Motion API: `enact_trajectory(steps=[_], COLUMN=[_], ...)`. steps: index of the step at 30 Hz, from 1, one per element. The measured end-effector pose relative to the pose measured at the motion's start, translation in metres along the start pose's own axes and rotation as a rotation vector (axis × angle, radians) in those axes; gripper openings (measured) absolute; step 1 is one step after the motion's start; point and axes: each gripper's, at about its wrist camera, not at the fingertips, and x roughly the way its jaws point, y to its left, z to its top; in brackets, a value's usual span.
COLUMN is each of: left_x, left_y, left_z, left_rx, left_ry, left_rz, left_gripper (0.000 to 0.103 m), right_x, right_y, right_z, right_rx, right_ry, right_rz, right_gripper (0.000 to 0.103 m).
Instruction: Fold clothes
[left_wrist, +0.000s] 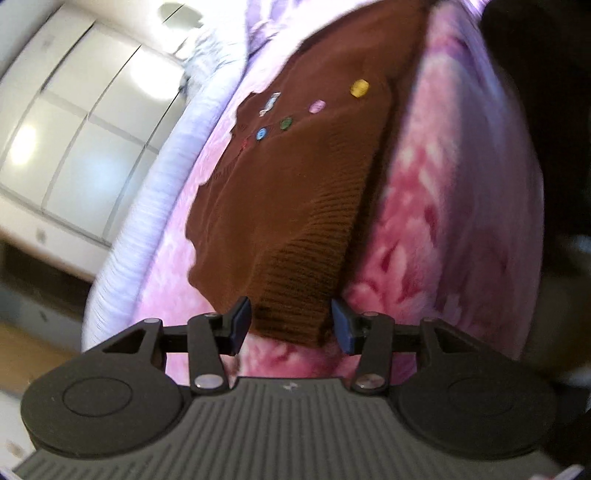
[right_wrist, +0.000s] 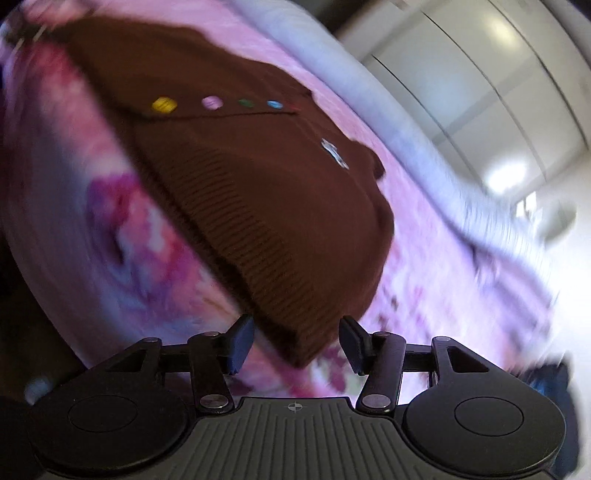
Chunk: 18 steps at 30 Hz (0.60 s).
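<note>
- The brown cardigan (left_wrist: 295, 177) covered the middle of the bed (left_wrist: 424, 206), its ribbed hem corner lying between the spread jaws of the left gripper (left_wrist: 290, 325).
- Bare pink blanket stayed free along the bed edge beside the hem, in the left wrist view.
- The right gripper (right_wrist: 296, 343) stood wide too, the other hem corner in its gap.
- Uncovered blanket ran toward the white padded border (right_wrist: 369, 92).
- Glossy wardrobe doors (right_wrist: 498, 92) walled off the far side.
</note>
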Motion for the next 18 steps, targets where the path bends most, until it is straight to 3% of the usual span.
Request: enact_trajectory(steps=[1,5,8,13,18], left_x=[0.0,-0.005,-0.002,0.012,0.016], left_y=[-0.005,0.0,-0.001,-0.007,-0.002], left_z=[-0.001,-0.003,-0.004,-0.002,-0.005], left_rx=[0.052,0.05,0.029,0.093,0.125], left_ry=[-0.001,-0.006,-0.012,-0.025,0.01], left_rz=[0.015,-0.022,-0.056,-0.008,0.007], left_gripper=[0.04,0.036,0.035,0.036,0.015], right_x=[0.002,0.001,0.003,0.015,0.016], right_y=[0.004,0.007,-0.001,0.003,0.004], right_z=[-0.001,-0.008,-0.01,0.0,-0.007], right_rx=[-0.05,-0.202,-0.203,-0.249,-0.332], right_ry=[-0.006,-0.002,-0.012,-0.041,-0.043], right_rz=[-0.005,0.001,0.049,0.049,0.015], right_gripper=[0.053,0.053,0.053,0.053,0.053])
